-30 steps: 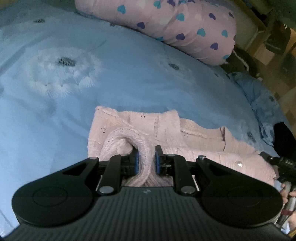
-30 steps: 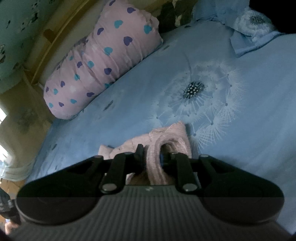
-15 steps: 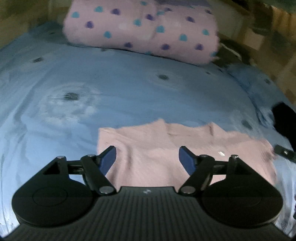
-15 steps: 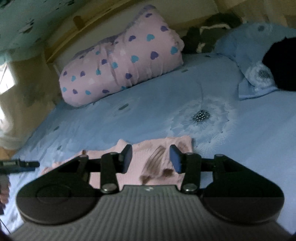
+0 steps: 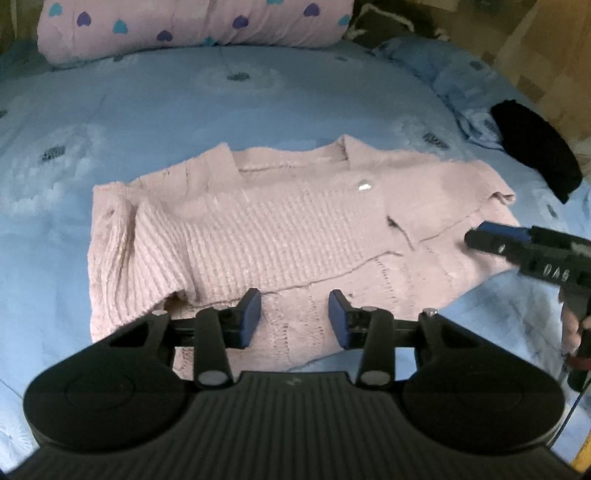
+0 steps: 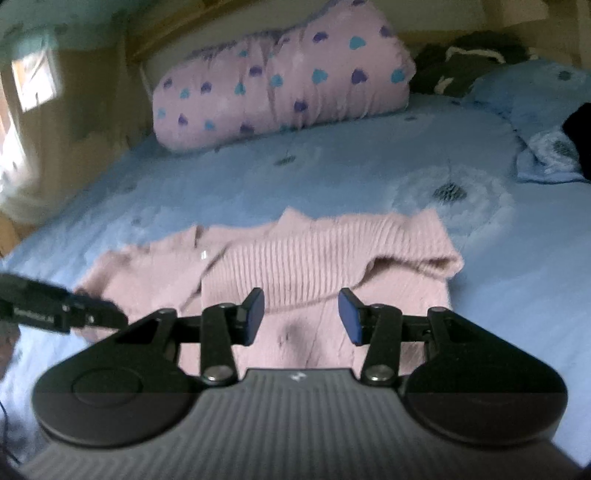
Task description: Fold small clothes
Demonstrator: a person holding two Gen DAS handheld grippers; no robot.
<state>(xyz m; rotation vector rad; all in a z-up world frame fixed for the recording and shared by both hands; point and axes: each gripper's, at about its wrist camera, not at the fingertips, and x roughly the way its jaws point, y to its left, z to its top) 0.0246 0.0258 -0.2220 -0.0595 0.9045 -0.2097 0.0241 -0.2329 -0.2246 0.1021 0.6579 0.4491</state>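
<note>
A small pink knitted cardigan (image 5: pixel 280 229) lies flat on the blue bed cover, both sleeves folded in across its front. It also shows in the right wrist view (image 6: pixel 325 266). My left gripper (image 5: pixel 294 319) is open and empty, above the cardigan's near hem. My right gripper (image 6: pixel 301 315) is open and empty, above the near edge too. The right gripper's fingers (image 5: pixel 495 236) show at the cardigan's right side in the left wrist view. The left gripper's fingers (image 6: pixel 92 314) show at the cardigan's left side in the right wrist view.
The blue bed cover (image 5: pixel 184 110) has dandelion prints. A pink pillow with hearts (image 5: pixel 192 26) lies at the head of the bed. A black garment (image 5: pixel 535 162) lies on a blue pillow at the right. Dark clothes (image 6: pixel 469 62) lie beside the pink pillow.
Both grippers let go of the sleeves they were shut on, opened, and pulled back and up. The sleeves now lie folded over the cardigan's front.
</note>
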